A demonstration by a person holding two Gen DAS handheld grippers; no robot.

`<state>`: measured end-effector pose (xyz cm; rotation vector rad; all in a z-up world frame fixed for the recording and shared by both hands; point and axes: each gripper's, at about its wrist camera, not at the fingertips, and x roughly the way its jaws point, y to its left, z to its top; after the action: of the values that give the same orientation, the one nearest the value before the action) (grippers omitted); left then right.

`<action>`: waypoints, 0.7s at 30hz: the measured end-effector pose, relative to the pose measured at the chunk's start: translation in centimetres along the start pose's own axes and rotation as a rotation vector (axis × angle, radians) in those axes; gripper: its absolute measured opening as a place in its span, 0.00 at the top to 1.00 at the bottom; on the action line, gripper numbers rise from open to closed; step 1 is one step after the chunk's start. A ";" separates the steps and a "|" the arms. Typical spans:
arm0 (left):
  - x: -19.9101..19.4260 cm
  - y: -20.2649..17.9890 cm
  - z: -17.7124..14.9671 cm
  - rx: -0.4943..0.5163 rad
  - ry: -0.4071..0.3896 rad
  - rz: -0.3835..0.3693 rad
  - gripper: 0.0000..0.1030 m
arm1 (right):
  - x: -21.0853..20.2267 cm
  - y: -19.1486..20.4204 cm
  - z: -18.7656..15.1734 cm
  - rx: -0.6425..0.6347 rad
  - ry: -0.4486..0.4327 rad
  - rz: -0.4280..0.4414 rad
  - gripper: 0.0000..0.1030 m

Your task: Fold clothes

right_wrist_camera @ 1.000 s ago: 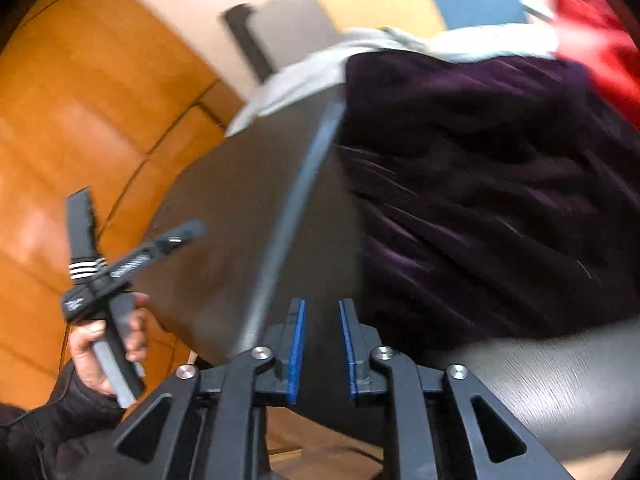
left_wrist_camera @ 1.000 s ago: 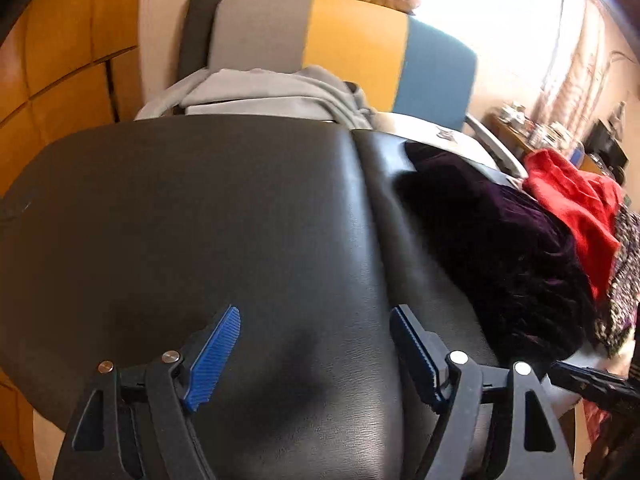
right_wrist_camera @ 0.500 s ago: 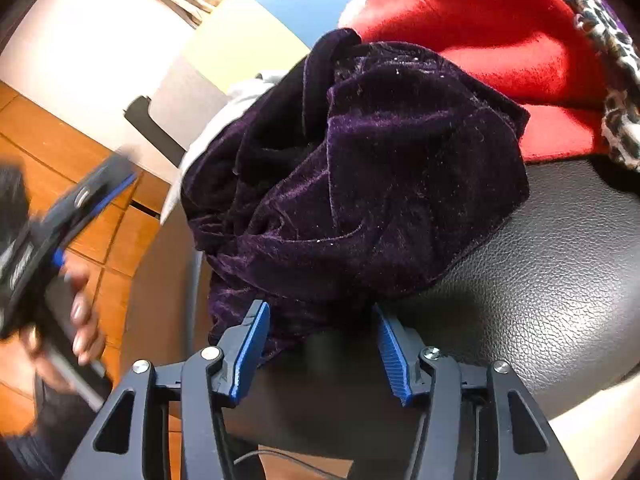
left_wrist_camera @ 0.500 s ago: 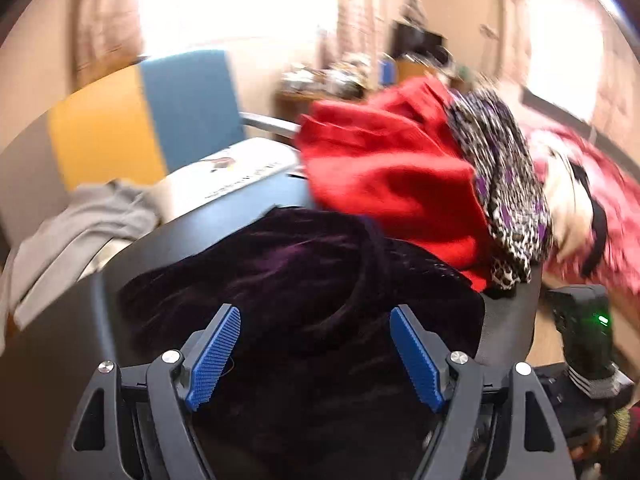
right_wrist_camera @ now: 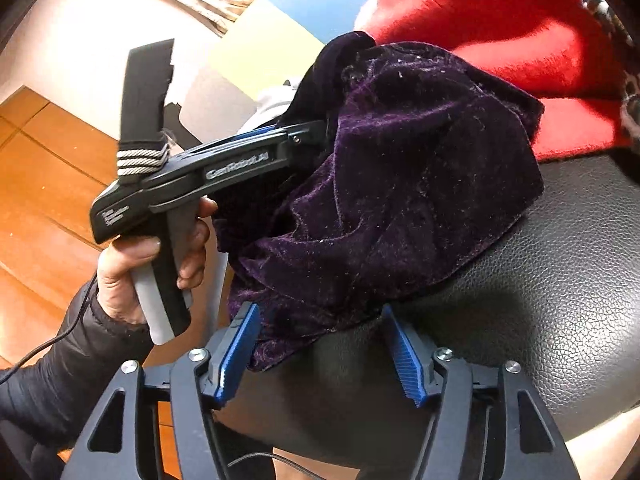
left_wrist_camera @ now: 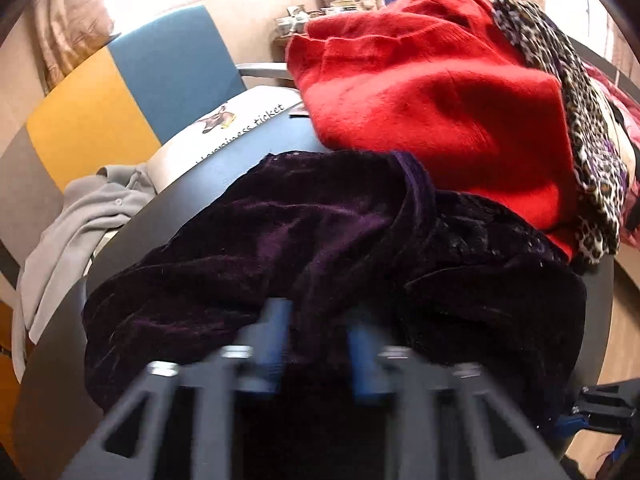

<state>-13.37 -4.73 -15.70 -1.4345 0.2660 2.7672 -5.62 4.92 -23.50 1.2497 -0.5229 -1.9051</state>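
A crumpled purple velvet garment [left_wrist_camera: 320, 232] [right_wrist_camera: 400, 184] lies on the black leather-look table [right_wrist_camera: 560, 280]. My left gripper [left_wrist_camera: 318, 320] has its blue fingers, blurred, closing on a bunch of that velvet, and cloth fills the narrow gap. The right wrist view shows this left gripper [right_wrist_camera: 320, 128] from the side, held by a hand [right_wrist_camera: 128, 268], with its tips buried in the garment's far-left fold. My right gripper [right_wrist_camera: 318, 312] is opening at the garment's near hem. The hem lies between its fingers beside the left pad, and neither pad presses on it.
A red sweater [left_wrist_camera: 420, 92] [right_wrist_camera: 500, 20] is piled behind the velvet, with a leopard-print garment [left_wrist_camera: 580, 120] to its right. A grey garment [left_wrist_camera: 80, 220] hangs off the table's left side by a grey, yellow and blue chair [left_wrist_camera: 120, 80]. Wooden floor lies beyond the table edge.
The left gripper swung from the bare table over to the purple garment and its jaws narrowed onto the cloth. The right gripper's jaws spread apart at the garment's near hem.
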 end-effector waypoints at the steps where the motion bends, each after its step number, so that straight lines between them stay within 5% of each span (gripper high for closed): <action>1: -0.2 0.2 0.0 -0.014 -0.004 -0.001 0.88 | 0.1 0.2 -0.1 -0.007 -0.002 -0.003 0.35; 9: -8.4 8.3 -3.9 -0.366 -0.154 -0.091 0.91 | 1.2 2.4 -0.9 -0.107 -0.021 -0.054 0.20; 14: -14.6 15.3 -11.3 -0.599 -0.227 -0.060 0.92 | 2.6 4.7 -1.5 -0.203 -0.017 -0.117 0.06; 21: -18.9 19.3 -25.0 -0.826 -0.124 0.058 0.92 | 5.2 8.1 -2.5 -0.361 0.028 -0.288 0.00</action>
<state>16.10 -26.37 -11.71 -1.3217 -0.9558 3.1408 -1.31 -3.96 -21.94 1.1539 0.0237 -2.0987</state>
